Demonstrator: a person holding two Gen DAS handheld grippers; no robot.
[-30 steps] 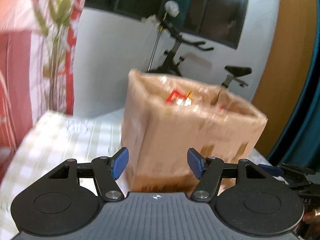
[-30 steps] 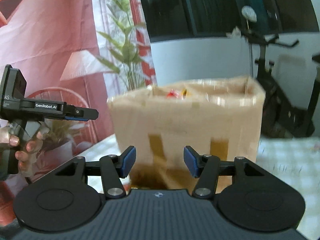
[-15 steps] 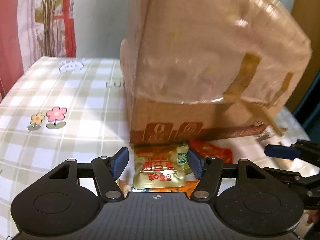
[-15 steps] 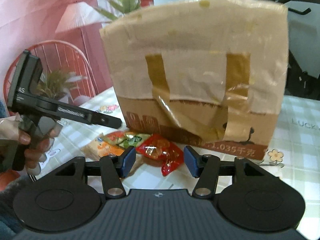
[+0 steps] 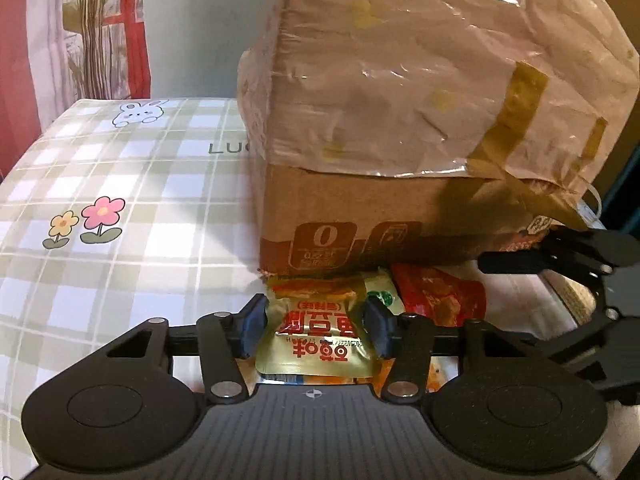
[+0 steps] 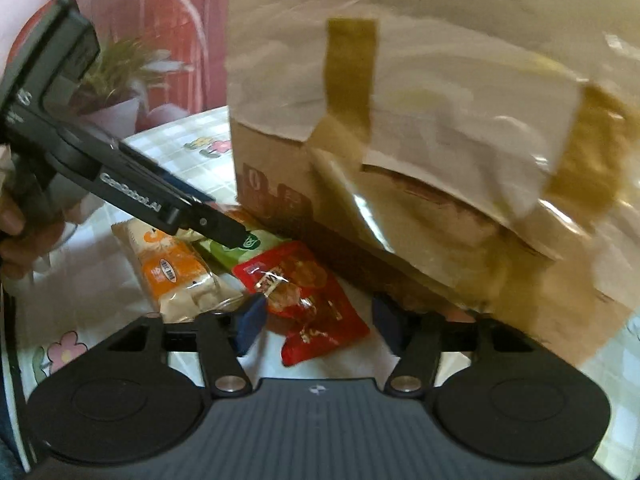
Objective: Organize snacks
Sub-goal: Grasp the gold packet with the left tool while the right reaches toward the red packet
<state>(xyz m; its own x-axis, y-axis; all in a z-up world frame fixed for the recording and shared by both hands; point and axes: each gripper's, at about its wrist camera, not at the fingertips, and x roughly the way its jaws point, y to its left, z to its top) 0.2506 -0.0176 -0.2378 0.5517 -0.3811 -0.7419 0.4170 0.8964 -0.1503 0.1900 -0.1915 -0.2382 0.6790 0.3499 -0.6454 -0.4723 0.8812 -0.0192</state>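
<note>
Several snack packets lie on the checked tablecloth (image 5: pixel 120 240) at the foot of a tall taped cardboard box (image 5: pixel 400 220). My left gripper (image 5: pixel 316 330) is closing on a gold snack packet (image 5: pixel 316 340) with red print, and both blue pads touch its sides. In the right wrist view that gripper's tip (image 6: pixel 224 228) reaches over a green packet (image 6: pixel 236 250). My right gripper (image 6: pixel 318 322) hangs over a red packet (image 6: pixel 316 308). Its jaws are opening, with the packet between them and the right pad clear of it. An orange packet (image 6: pixel 172 268) lies to the left.
The box (image 6: pixel 400 160) stands close ahead of both grippers. A hand (image 6: pixel 16 236) holds the left gripper's handle. A potted plant (image 6: pixel 120 80) and a pink curtain sit past the table's edge. In the left wrist view, bare tablecloth stretches to the left.
Both grippers dropped from facing the box's top to the packets at its foot. The left jaws narrowed onto the gold packet. The right gripper moved closer over the red packet and its jaws widened.
</note>
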